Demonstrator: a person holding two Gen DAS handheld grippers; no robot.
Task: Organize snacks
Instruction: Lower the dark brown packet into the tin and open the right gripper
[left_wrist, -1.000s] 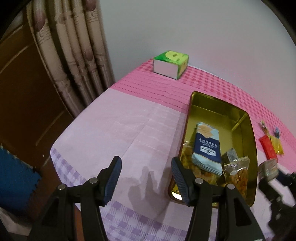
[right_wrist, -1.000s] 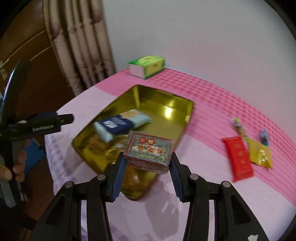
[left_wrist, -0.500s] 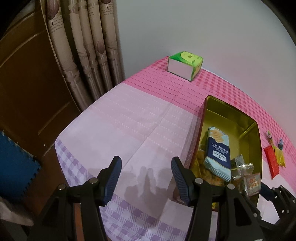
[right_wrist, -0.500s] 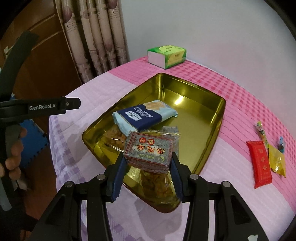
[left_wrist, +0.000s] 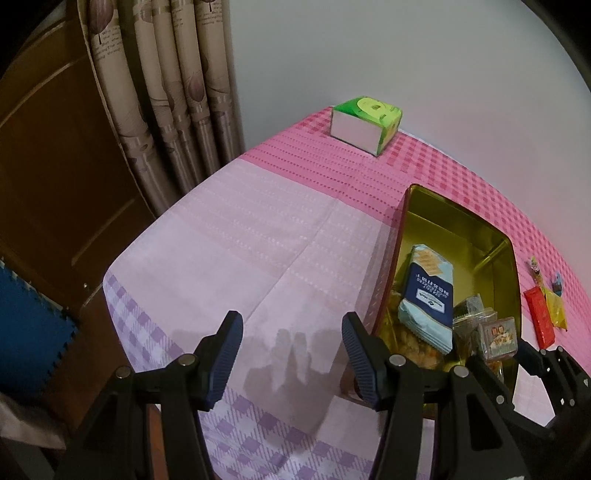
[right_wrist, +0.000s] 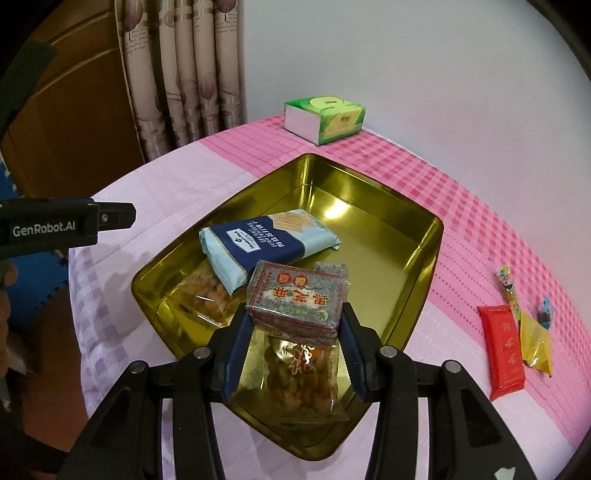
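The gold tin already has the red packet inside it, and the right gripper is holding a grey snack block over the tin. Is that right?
Not quite. The red packet is not in the gold tin; it lies on the pink tablecloth beside it, next to a yellow packet, as the right wrist view shows. The rest holds: the right gripper holds the grey snack block over the tin.

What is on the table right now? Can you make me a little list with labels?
tin: gold tin on the pink cloth
in tin: blue cracker pack, clear nut bags
right gripper: holds a grey snack block over the tin
left gripper: open, holding nothing
outside tin: red packet, yellow packet
far corner: green tissue box
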